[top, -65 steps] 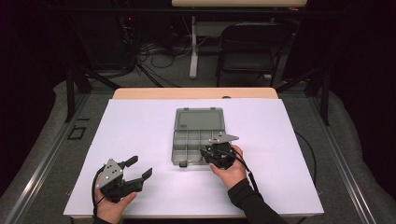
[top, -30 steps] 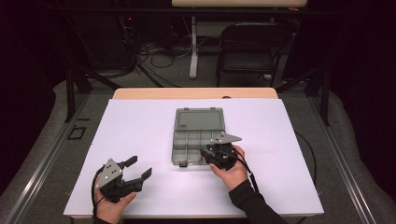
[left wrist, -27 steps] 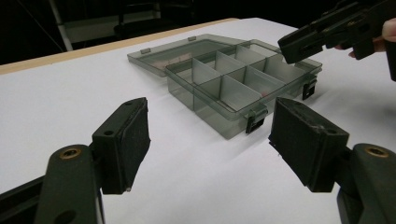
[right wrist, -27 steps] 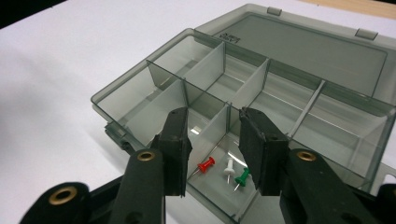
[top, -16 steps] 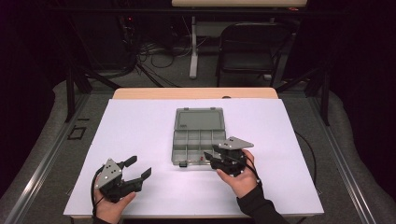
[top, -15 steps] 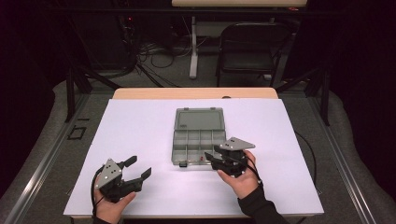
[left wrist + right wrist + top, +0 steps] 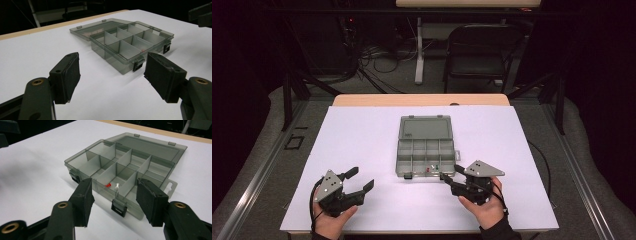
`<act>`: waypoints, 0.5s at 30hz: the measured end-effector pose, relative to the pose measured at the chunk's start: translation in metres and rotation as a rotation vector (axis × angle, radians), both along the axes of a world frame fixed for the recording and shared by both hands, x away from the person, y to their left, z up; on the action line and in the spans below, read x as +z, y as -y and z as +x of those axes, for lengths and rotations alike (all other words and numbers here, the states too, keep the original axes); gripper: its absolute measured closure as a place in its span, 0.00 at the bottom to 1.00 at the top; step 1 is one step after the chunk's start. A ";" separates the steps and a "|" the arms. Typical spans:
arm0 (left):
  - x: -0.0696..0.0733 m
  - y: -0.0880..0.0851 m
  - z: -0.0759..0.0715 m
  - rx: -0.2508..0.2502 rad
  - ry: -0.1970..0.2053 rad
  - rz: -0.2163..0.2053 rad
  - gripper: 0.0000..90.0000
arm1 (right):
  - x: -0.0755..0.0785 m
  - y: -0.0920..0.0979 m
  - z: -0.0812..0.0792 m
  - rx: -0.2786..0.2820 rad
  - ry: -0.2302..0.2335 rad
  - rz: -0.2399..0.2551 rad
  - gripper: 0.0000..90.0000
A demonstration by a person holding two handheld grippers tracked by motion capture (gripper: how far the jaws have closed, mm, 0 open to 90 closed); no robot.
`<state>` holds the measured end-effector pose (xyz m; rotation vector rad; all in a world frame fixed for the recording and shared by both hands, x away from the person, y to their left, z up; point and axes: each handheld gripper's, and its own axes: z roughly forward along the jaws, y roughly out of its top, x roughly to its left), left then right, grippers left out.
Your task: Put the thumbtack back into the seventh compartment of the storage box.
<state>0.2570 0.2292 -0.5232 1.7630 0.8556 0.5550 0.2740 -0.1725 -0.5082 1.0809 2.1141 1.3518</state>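
The open compartment box lies mid-table, two pins in a near-row compartment.

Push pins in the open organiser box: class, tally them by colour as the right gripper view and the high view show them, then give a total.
Red push pin: 1
White push pin: 1
Green push pin: 1, a small speck seen from the high view
Total: 3, all in the near row of the organiser box
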 end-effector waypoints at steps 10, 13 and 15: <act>0.000 0.000 0.000 0.000 -0.001 0.002 0.31 | -0.013 0.012 -0.006 -0.045 0.015 -0.005 0.52; 0.000 0.000 0.001 -0.003 -0.003 0.001 0.31 | -0.017 0.013 -0.005 -0.053 0.018 -0.003 0.51; -0.001 0.000 0.001 -0.002 -0.003 0.003 0.31 | -0.019 0.013 -0.005 -0.058 0.013 -0.005 0.51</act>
